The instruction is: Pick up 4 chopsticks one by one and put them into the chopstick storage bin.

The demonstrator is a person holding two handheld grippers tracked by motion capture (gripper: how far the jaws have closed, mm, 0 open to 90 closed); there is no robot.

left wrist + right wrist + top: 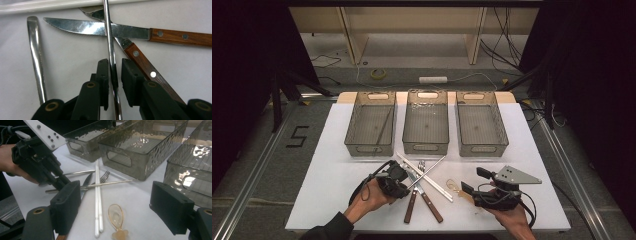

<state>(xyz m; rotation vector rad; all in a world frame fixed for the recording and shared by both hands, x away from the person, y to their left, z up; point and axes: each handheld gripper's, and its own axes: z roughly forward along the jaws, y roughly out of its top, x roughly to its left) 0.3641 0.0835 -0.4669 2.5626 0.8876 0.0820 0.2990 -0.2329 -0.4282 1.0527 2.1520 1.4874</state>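
Left gripper (pixel 115 75) fingers narrowed around the metal chopstick (pixel 111 57) lying over the knives (pixel 100 27), probably to lift it; right gripper (pixel 120 207) fingers wide, idle.

Three smoky clear bins, left (pixel 371 149), middle (pixel 425 148) and right (pixel 482 149), in a row at the far side of the white table (pixel 332 175). In the left one, a thin rod (pixel 384 127). Nearer, two wooden-handled knives (pixel 411 206) crossed, a fork (pixel 103 177), paired white chopsticks (pixel 98 202), an amber spoon (pixel 116 216) beside them. On the floor beyond, a yellow tape roll (pixel 378 74) and a white power strip (pixel 433 79).
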